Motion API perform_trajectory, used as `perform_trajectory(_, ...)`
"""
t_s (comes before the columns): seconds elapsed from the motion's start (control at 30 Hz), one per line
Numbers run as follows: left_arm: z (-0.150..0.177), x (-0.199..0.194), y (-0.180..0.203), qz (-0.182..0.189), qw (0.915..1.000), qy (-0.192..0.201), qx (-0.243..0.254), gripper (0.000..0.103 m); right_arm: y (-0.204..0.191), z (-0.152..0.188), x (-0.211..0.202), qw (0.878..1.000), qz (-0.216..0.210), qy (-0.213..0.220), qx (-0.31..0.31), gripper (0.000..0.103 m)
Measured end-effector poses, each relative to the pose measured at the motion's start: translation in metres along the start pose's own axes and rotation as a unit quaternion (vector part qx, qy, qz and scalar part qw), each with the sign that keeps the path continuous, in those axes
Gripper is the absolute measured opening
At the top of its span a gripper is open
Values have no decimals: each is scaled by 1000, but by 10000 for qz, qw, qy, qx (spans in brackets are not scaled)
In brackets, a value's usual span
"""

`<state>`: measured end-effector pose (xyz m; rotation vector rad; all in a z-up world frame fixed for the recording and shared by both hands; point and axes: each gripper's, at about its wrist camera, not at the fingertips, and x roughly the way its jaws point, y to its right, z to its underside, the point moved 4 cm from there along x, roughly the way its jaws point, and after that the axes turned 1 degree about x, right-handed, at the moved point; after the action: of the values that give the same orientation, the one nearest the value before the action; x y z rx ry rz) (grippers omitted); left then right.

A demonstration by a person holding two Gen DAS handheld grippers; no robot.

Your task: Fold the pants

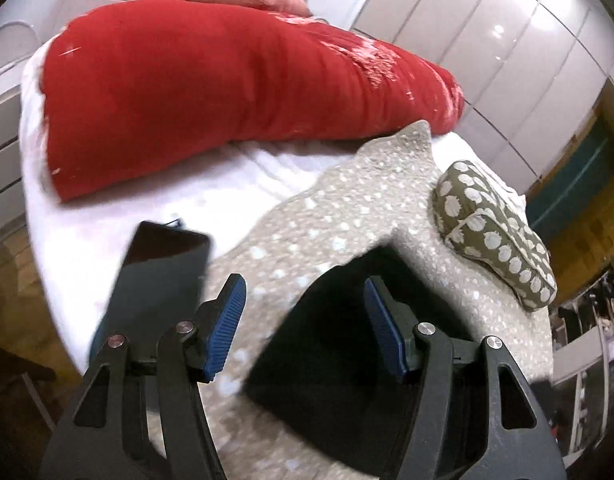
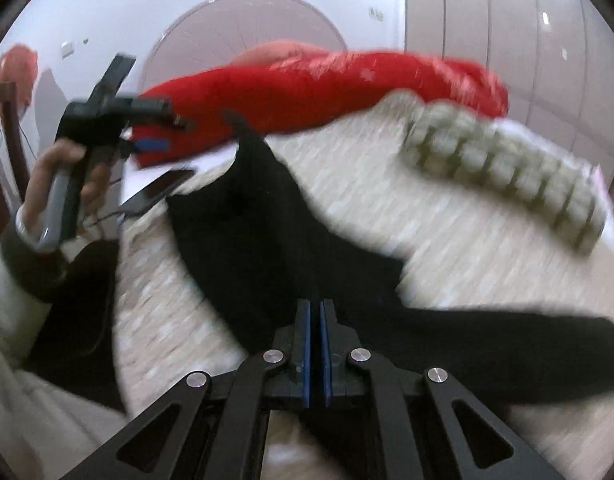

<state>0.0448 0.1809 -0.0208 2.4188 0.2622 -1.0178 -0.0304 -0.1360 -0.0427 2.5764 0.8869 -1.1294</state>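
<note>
The black pants (image 2: 291,240) lay spread on the speckled bed cover (image 1: 339,216), unfolded. The right gripper (image 2: 316,344) was pinched shut on the cloth; the left gripper (image 1: 303,316) hung wide apart, empty (phone (image 1: 159,264) beside it). Next it needed an edge to grab

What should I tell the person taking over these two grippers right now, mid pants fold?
Left claw: open, empty, above the bed.
Right claw: pads together over the black pants; whether cloth is pinched between them cannot be told, the view is blurred.
Pants: spread unevenly on the spotted blanket, one leg running toward the red pillow, another part stretching right.
Nearby: a dark phone on the white sheet, an olive patterned cushion at the bed's right side.
Done: no neat fold visible.
Left: flatten, align legs, fold.
</note>
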Motion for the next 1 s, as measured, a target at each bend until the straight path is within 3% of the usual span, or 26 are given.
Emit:
perform_trajectory(0.13,10,-6,-5,-25,10000,-66,45,62,-4,28,18,9982,161,-211,547,7)
perform_trajectory(0.2,16,-7,-1,4,9998,-117,139,62,-6,19,11,9981,79,-61,615,15)
perform_trajectory(0.27,22,-4,8,46,9994,-174,304,62,-5,1,-2,9971,8,271,715,31)
perform_trajectory(0.33,31,2,19,54,9985,-261,484,62,6,-15,-4,9949,172,474,875,37)
perform_trajectory(0.43,46,14,35,116,9964,-448,706,62,33,-40,12,9894,543,509,1245,37)
perform_trajectory(0.5,54,21,43,110,9950,-538,838,62,56,-45,39,9836,829,157,1597,37)
perform_trajectory(0.6,67,33,51,56,9926,-667,1012,62,73,-43,78,9775,732,-298,1956,28)
perform_trajectory(0.7,79,50,53,-177,9894,-828,1179,62,78,-39,95,9739,1048,-286,1994,28)
perform_trajectory(0.8,83,52,57,-379,9870,-743,1374,62,77,-38,79,9716,952,-198,2159,28)
perform_trajectory(0.87,82,47,58,-324,9880,-717,1332,62,79,-30,52,9690,884,-48,2306,29)
perform_trajectory(1.0,79,36,68,-55,9896,-644,1285,62,105,15,-23,9453,1688,400,2764,40)
